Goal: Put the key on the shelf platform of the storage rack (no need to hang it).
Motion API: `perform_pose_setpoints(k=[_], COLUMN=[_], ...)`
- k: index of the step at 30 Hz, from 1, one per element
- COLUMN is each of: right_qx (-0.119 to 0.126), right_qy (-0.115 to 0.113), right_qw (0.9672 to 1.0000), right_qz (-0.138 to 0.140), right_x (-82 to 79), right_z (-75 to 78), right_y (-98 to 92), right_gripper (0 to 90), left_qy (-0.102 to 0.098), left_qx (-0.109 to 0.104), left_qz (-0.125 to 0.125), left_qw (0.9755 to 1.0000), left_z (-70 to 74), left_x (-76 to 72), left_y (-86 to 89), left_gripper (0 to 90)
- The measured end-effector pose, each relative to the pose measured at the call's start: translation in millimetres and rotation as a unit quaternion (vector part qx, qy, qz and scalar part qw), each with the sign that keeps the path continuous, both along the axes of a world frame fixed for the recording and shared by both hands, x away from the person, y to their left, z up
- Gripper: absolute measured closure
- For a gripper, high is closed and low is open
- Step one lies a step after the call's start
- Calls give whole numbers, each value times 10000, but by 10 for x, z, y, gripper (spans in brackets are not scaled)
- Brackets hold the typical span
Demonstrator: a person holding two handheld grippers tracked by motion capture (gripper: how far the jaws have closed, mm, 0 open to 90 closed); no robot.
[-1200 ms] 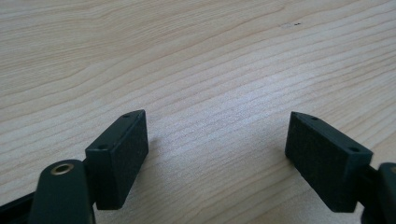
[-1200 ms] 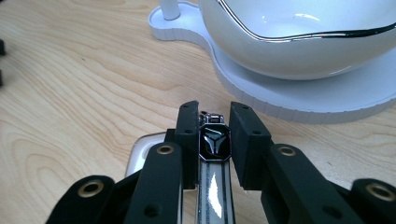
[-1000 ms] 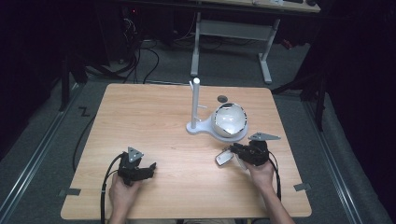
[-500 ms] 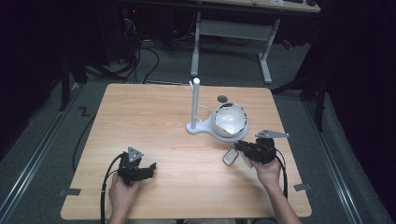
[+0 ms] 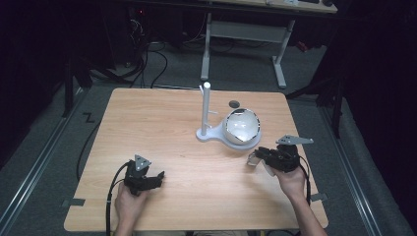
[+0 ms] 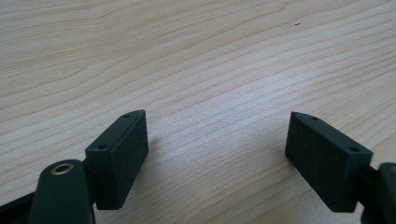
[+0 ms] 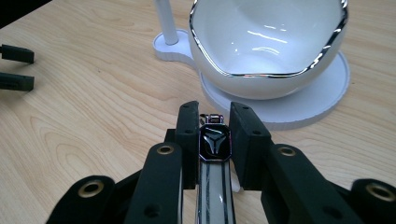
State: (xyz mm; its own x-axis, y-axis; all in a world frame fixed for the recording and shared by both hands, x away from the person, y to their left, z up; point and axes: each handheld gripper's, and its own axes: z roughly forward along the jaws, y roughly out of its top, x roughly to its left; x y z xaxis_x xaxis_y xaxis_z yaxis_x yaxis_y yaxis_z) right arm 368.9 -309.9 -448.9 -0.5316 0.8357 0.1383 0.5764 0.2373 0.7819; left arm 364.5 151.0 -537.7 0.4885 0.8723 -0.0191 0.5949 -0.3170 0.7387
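My right gripper (image 5: 260, 154) (image 7: 215, 127) is shut on a watch (image 7: 214, 143) with a black angular face and a pale, chrome-edged band (image 5: 253, 158). It is held low over the table, just in front of a white bowl (image 5: 242, 126) (image 7: 271, 37) with a chrome rim. The bowl sits on the round base (image 7: 306, 109) of a white stand with an upright post (image 5: 206, 105). At the near left my left gripper (image 5: 158, 177) (image 6: 217, 154) rests on the wooden table (image 5: 162, 128), open, with bare wood between its jaws. Its tips (image 7: 16, 67) appear in the right gripper view.
A small dark round spot (image 5: 234, 103) marks the table behind the bowl. Cables trail from both grippers over the near edge. Beyond the table are a dark floor with cables and a desk frame (image 5: 278, 59).
My right gripper has carried the watch to the right and slightly farther away, closer to the bowl's base. The left gripper has stayed where it was.
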Motion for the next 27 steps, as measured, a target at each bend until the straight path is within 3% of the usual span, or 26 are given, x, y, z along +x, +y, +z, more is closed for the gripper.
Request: perform_pose_setpoints(k=[27], right_qx=[-141], right_qy=[-207], right_qw=[9996], right_qz=[-105], right_x=[-19], right_z=[308], right_y=[-164], right_gripper=[746], left_qy=[0], left_qx=[12], left_qz=[-2], left_qw=[10000], left_z=[0], left_x=[-1], left_y=[-2], left_gripper=[214])
